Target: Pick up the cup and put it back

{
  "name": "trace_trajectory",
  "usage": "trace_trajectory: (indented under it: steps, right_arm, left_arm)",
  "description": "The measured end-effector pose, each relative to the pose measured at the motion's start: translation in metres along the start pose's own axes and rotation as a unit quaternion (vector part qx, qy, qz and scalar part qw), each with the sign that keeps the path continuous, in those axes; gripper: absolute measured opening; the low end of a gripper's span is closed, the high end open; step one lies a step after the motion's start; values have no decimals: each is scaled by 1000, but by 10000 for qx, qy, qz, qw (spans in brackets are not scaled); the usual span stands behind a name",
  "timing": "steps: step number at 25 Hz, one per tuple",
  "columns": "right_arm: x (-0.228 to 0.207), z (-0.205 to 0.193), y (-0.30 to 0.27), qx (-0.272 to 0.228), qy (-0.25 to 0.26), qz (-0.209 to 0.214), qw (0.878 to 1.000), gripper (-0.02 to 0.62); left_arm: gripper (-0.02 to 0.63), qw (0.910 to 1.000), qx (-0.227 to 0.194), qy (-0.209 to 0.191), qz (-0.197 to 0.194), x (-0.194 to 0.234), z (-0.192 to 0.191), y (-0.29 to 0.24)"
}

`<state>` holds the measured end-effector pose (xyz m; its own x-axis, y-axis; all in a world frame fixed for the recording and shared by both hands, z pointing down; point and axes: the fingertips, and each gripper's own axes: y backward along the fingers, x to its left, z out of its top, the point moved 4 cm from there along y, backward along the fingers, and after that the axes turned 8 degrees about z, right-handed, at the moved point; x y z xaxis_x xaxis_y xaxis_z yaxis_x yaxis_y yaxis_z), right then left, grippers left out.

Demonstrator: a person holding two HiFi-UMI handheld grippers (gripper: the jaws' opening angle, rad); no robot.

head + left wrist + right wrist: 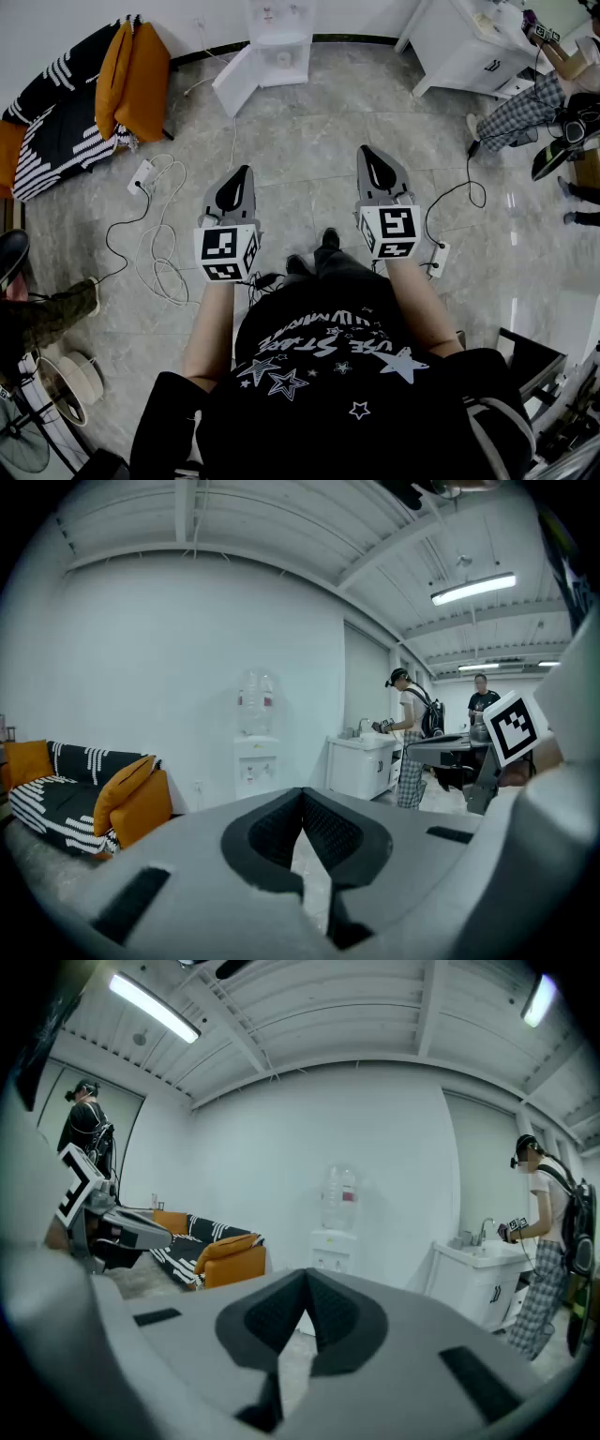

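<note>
No cup shows clearly in any view. A small pale thing sits in the niche of the white water dispenser (278, 47), too small to name. In the head view I hold both grippers side by side above the tiled floor, pointing toward the dispenser. My left gripper (247, 172) is shut with nothing in it; in the left gripper view (302, 797) its tips meet, and the dispenser (256, 752) stands straight ahead. My right gripper (365, 151) is shut and empty too (306, 1279), also facing the dispenser (336, 1232).
A striped sofa with orange cushions (136, 75) stands at the far left. White cables and power strips (155, 248) lie on the floor by my left side. At the far right is a white sink cabinet (469, 52) with a person in plaid trousers (525, 112). A fan (23, 441) is near left.
</note>
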<state>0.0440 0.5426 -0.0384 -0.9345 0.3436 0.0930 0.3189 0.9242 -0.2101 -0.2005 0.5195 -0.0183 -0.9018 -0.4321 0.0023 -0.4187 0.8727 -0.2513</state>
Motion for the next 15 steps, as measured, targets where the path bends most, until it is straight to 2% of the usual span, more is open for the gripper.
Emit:
trace_trajectory:
  steps: [7, 13, 15]
  right_arm:
    - [-3, -10, -5, 130, -92, 93, 9998, 5]
    - [10, -19, -6, 180, -192, 102, 9996, 5]
    - [9, -21, -3, 120, -347, 104, 9993, 5]
  left_arm:
    - [9, 9999, 141, 33, 5, -5, -11, 1]
    - [9, 9994, 291, 178, 64, 7, -31, 17]
    - [9, 9994, 291, 163, 78, 9, -32, 18]
